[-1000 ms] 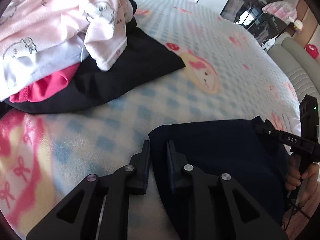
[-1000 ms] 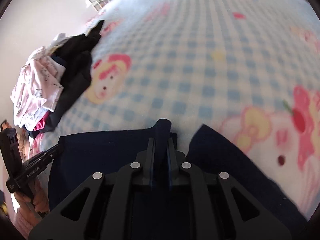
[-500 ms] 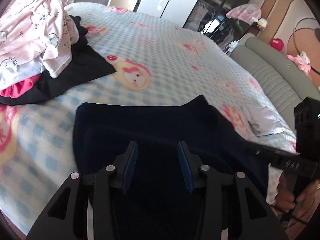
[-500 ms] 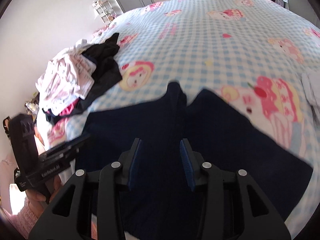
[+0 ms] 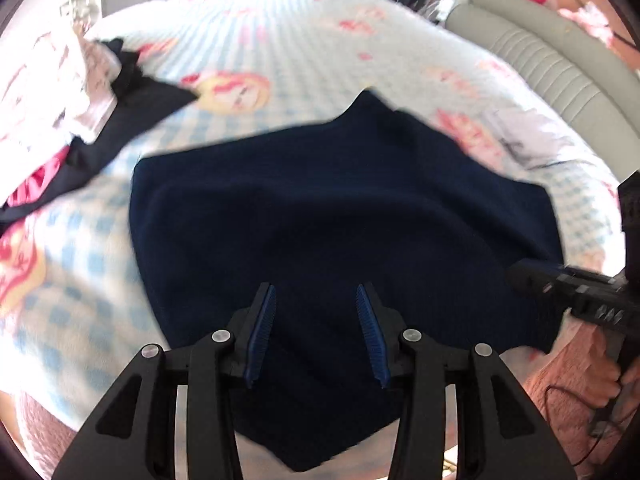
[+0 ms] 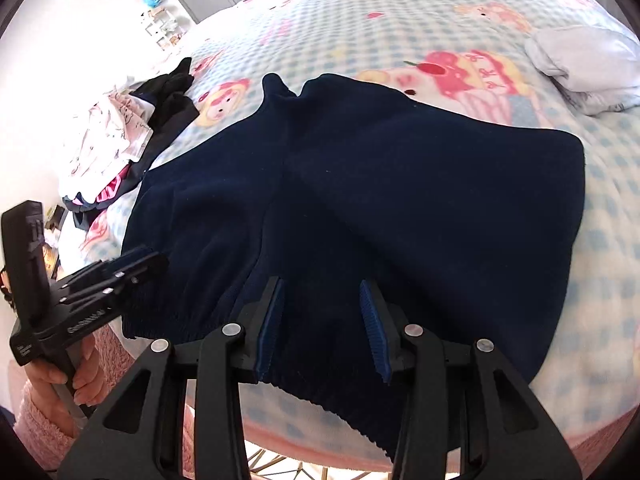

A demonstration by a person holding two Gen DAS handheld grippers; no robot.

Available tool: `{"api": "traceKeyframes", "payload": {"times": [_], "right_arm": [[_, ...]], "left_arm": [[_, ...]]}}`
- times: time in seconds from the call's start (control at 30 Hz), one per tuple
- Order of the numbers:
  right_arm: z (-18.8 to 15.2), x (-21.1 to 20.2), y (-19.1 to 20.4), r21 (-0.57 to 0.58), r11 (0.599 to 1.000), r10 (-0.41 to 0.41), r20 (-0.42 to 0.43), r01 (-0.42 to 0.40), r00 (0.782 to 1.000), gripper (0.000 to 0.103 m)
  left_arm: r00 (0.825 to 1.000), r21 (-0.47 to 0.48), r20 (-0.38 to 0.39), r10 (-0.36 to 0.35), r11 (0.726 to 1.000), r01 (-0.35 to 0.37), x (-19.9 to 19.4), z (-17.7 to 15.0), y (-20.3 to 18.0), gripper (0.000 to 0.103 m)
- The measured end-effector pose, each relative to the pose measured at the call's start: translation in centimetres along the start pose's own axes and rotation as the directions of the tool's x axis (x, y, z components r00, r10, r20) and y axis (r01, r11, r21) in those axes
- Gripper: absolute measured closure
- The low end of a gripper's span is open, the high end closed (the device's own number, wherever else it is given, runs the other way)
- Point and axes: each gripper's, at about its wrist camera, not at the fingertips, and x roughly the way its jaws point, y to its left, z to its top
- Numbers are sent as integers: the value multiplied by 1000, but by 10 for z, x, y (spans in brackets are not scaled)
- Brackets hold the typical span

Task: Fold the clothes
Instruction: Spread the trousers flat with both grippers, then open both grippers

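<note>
Both tongs spread, nothing between the blue pads: left gripper and right gripper each hover over the near hem of the navy shorts, jaws wide apart, not pinching cloth. Shorts lie flat on the checked blanket, straight ahead of both tongs, ribbed waistband nearest the fingers at the bed edge, the two legs reaching away, a small notch between them at the far side. From the right wrist view, the left gripper sits off to the left at the waistband corner, held by a hand in a fuzzy pink sleeve. From the left wrist view, the right gripper sits off to the right at the opposite corner of the shorts; can't tell whether either one touches the cloth. Left and ahead of the tongs, well clear of the shorts: clothes pile, pink-print white pieces on top, black garment spilling toward the shorts, a bit of bright pink at the bottom. Right and ahead: white garment lying on the blanket, apart from the shorts. Beyond it on the right, grey padded headboard. Left wrist view is motion-blurred.
</note>
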Motion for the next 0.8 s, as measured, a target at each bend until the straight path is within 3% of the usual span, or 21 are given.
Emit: {"api": "traceKeyframes", "payload": {"times": [0.1, 0.23, 0.3, 0.43, 0.53, 0.6, 0.7, 0.8], "right_arm": [[-1, -6, 13, -45, 998, -51, 11, 52, 999, 62], [-6, -12, 27, -111, 986, -123, 25, 125, 992, 62], [-9, -15, 27, -111, 983, -146, 25, 147, 989, 62], [-15, -17, 20, -85, 981, -176, 14, 177, 984, 62], [-18, -19, 12, -61, 982, -181, 10, 181, 983, 62], [-21, -23, 6, -45, 983, -177, 17, 177, 984, 62], [-24, -35, -9, 0, 984, -178, 47, 178, 983, 62], [-27, -45, -24, 49, 977, -212, 71, 209, 975, 62]], "left_arm": [[1000, 14, 27, -15, 1000, 15, 1, 8, -15, 57], [999, 39, 28, 40, 998, -41, 22, 36, -31, 56], [1000, 19, -20, 24, 1000, -23, 36, 44, -31, 54], [981, 64, -172, 94, 994, -84, 63, 24, -36, 54], [984, 118, -150, 100, 990, -83, 51, 1, -34, 48], [989, 93, -129, 74, 994, -63, 37, -5, -26, 47], [998, 39, -57, -2, 999, 4, 9, -8, -19, 47], [997, 27, -4, -74, 997, 74, -2, -11, -22, 47]]}}
